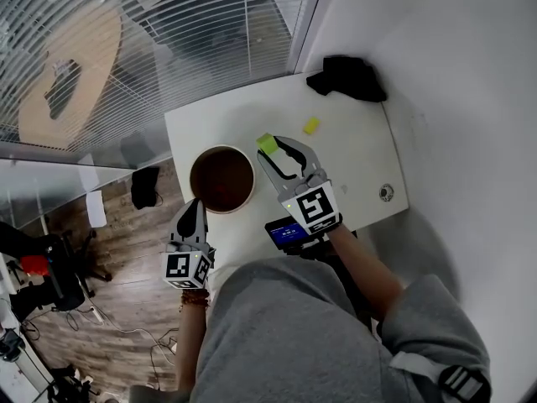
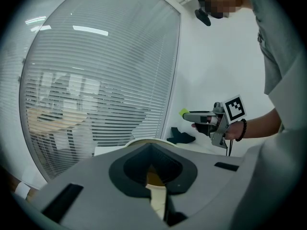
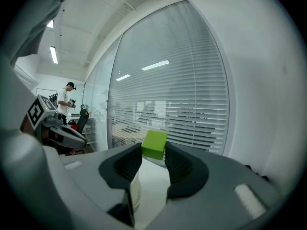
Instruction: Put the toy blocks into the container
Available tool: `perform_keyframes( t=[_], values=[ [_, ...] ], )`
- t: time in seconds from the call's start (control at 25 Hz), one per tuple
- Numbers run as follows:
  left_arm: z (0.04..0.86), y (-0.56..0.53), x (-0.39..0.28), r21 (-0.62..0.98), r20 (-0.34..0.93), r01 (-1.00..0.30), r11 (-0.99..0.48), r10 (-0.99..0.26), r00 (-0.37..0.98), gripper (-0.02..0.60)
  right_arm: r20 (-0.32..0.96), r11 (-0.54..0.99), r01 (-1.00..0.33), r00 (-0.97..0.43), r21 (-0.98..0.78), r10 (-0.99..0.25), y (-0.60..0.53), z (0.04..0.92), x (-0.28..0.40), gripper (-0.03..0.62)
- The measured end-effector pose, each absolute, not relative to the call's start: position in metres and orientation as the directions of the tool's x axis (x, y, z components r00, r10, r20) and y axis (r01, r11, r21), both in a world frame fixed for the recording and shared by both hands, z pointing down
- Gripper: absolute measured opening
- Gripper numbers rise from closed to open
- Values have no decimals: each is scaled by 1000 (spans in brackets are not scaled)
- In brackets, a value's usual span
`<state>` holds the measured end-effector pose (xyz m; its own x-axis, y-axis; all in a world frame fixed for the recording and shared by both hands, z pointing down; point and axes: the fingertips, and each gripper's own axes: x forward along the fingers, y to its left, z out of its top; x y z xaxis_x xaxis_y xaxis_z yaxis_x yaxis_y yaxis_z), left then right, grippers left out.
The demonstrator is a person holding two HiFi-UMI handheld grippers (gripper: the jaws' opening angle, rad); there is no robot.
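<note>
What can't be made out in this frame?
Container contents: head view, its inside is too dark to show any blocks.
Small round thing on the table: head view, too small to identify.
Black item at the far corner: head view, shapeless; cloth or bag unclear.

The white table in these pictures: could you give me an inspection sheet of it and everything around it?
Surface: white table, set against a white wall.
Job's things: round container, brown inside; green block held up off the table; yellow block lying on the table.
Clutter: black cloth at the far corner; small round fitting.
Grippers: right gripper shut on the green block, just beside the container; left gripper seems clamped on the container's near wall.
Cables: thin cables on the floor.
Surroundings: glass wall with blinds; wooden floor.
</note>
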<state>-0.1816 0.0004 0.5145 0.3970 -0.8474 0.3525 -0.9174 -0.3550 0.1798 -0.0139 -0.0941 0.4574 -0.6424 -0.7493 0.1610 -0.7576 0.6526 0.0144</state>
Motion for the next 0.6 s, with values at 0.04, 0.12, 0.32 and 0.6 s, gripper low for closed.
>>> perform_keyframes(
  t=[0.04, 0.12, 0.32, 0.6],
  values=[
    [514, 1, -182, 180, 353, -918, -355, -847, 397, 8, 163, 666, -746, -656, 14, -737, -91, 457, -20, 158],
    [514, 1, -183, 178, 353, -919, -353, -848, 394, 8, 169, 692, -721, -680, 18, -713, -84, 458, -31, 158],
    [517, 1, -185, 176, 353, -920, -349, -850, 390, 8, 186, 758, -652, -741, 26, -645, -65, 463, -54, 158],
    [520, 1, -184, 184, 358, -919, -350, -847, 394, 8, 229, 824, -566, -797, 38, -558, -45, 476, -72, 160]
  ],
)
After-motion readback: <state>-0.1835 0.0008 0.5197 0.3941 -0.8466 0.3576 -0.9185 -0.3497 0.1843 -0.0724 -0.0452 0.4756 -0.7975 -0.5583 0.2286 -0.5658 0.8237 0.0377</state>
